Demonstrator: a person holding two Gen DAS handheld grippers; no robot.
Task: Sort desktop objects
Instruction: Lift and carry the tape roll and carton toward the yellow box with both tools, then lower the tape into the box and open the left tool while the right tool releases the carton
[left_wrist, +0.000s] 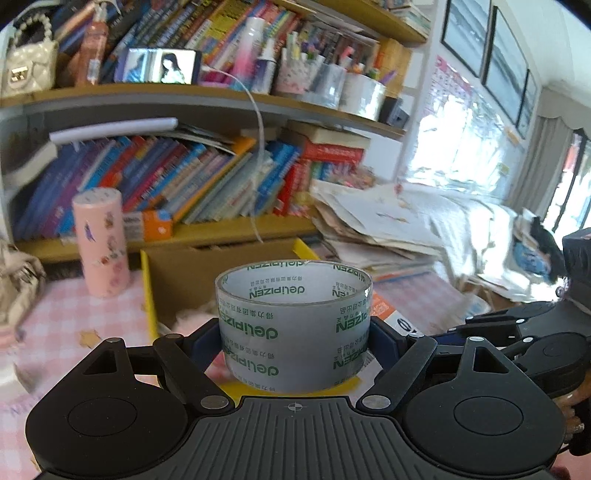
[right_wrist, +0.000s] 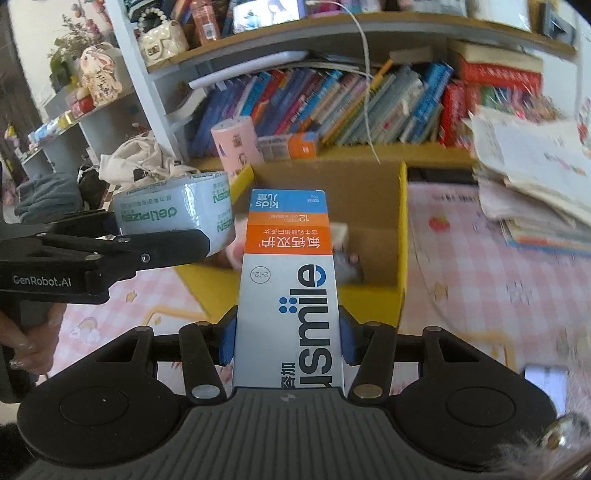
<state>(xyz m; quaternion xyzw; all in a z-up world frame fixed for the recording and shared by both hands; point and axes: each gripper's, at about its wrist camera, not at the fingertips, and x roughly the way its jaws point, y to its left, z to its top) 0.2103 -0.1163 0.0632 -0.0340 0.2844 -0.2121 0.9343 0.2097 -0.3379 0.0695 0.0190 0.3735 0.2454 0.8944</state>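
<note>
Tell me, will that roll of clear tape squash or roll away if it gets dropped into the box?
The tape roll looks stiff: it keeps its round shape while clamped in the left gripper. Being a hollow ring, it is probably light. Landing on its curved side it could roll, though the walls of the cardboard box would likely stop it.

Crammed wooden bookshelves (left_wrist: 207, 92) — bright window (left_wrist: 461, 147), pink checked tablecloth (right_wrist: 480, 258).
</note>
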